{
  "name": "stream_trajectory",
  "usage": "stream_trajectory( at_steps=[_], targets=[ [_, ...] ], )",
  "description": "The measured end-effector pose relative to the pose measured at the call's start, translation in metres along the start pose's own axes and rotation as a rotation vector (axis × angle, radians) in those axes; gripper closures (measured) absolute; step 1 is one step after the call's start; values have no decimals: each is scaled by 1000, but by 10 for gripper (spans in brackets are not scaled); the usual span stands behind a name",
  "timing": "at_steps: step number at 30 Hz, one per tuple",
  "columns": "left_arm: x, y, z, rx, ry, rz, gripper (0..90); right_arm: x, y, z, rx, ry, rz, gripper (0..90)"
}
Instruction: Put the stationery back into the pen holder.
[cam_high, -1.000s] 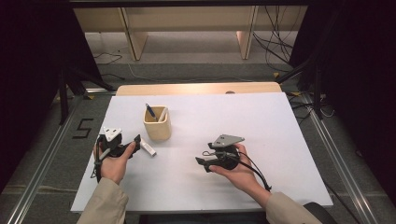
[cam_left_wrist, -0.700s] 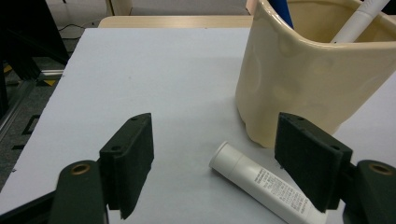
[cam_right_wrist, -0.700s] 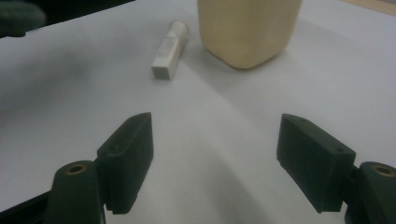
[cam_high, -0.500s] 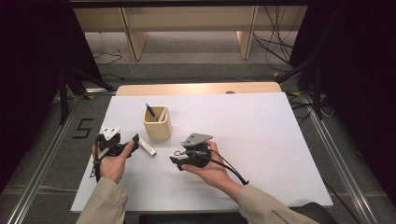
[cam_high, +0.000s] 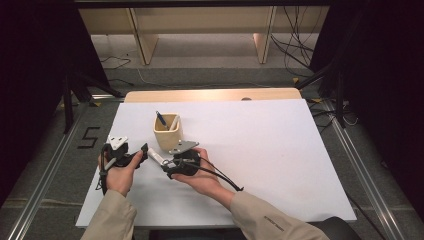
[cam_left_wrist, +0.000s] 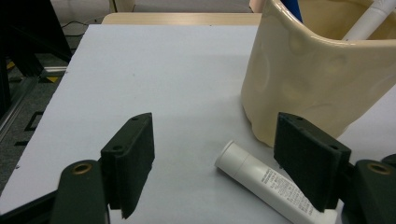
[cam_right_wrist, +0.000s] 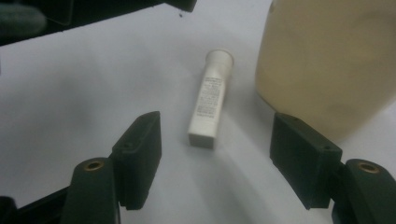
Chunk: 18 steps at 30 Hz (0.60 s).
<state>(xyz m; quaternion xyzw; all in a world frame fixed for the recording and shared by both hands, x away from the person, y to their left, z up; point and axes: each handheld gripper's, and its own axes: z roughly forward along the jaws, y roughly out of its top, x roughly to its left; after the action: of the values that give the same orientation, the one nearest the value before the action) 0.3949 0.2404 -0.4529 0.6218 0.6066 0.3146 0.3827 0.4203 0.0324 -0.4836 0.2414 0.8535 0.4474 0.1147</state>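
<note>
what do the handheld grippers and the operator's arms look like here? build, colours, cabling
Both grippers are black. The left gripper carries a pale three-cornered plate on top, the right gripper a grey one. A black cable trails from the right one. In the gripper views, each has two flat black jaws with dark pads and brass-coloured bushings at the base. The person wears beige long sleeves.

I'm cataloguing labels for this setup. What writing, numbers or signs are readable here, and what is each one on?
"5": a dark numeral marked on the floor left of the table.
Small printed lines on the white tube lying beside the cream cup: too small and blurred to read in either gripper view.
Nothing readable on the cup or the pens in it.
</note>
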Motion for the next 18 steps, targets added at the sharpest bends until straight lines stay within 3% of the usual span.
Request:
stream_trajectory(
  at_steps=[9, 18],
  targets=[
    [0, 0, 0, 1, 1, -1, 291, 7, 5, 26, 37, -6, 0, 388],
    [0, 0, 0, 2, 0, -2, 292, 9, 9, 40, 71, -28, 3, 470]
  ],
)
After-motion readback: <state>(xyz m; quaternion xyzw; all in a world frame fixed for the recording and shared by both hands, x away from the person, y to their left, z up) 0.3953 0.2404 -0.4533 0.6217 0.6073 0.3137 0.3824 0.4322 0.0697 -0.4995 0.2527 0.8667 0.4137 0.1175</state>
